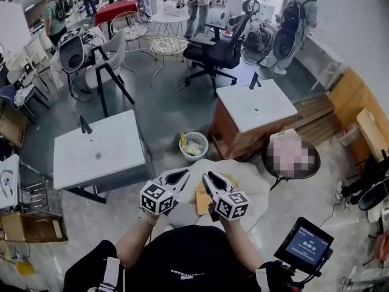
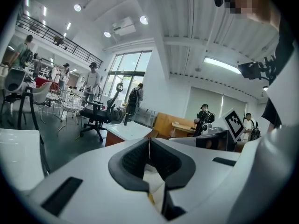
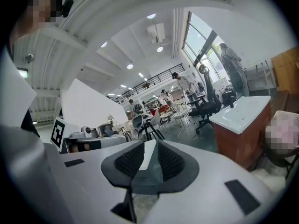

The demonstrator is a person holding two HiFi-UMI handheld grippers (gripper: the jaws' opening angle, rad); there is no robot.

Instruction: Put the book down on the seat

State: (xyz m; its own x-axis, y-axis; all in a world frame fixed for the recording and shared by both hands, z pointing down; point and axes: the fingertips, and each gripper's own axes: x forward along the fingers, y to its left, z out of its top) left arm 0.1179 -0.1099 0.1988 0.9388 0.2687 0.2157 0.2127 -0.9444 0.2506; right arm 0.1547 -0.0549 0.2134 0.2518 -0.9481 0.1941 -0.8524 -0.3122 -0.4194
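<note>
Two claws [image 1: 181,175] [image 1: 208,177], maybe one book [image 1: 202,201]

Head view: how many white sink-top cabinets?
2. The left sink-top cabinet stands at the picture's left, near the wastebasket. The right sink-top cabinet is right of centre, on a brown base. More could be hidden in the clutter behind.

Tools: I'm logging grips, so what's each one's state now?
Left tool: closed, pads touching.
Right tool: closed; a white strip shows between them, unclear what.
</note>
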